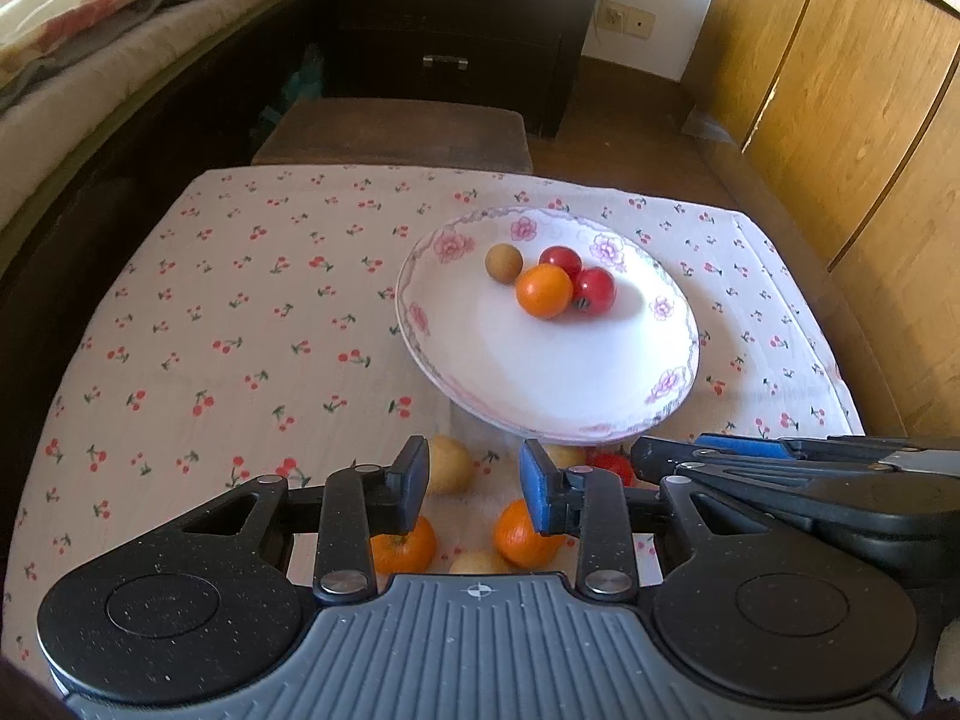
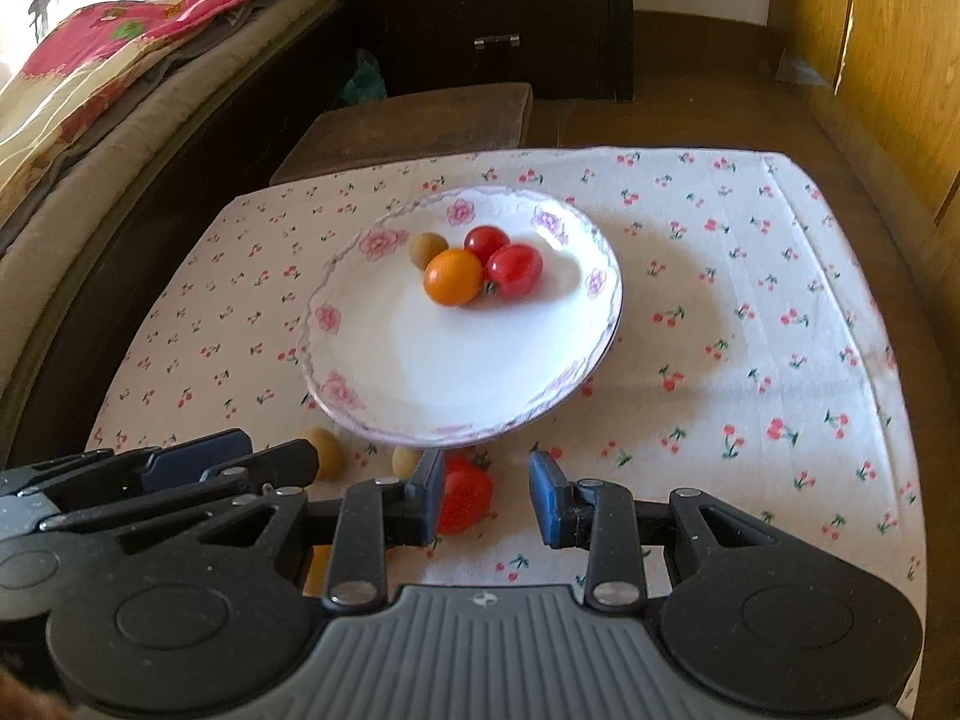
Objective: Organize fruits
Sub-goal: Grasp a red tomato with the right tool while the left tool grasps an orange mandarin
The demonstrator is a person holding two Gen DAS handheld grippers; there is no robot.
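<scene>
Sitting on the cherry-print cloth (image 2: 750, 312) that covers the tabletop is a floral plate (image 2: 420, 408) with four fruits already in it: an orange one (image 2: 453, 276), two red tomatoes (image 2: 513, 270), and a small brown one (image 2: 425, 249).

The rest is loose on the cloth near the plate's front edge, just by the grippers: two oranges (image 1: 525, 534), a few yellowish fruits (image 1: 449, 463) and a red tomato (image 2: 465, 498).

The left gripper (image 1: 474, 483) hangs above those loose fruits, jaws nearly together with a small gap, gripping nothing. The right gripper (image 2: 487, 495) sits right next to it, jaws also narrow and empty, the tomato just behind its left finger (image 2: 427, 495).
</scene>
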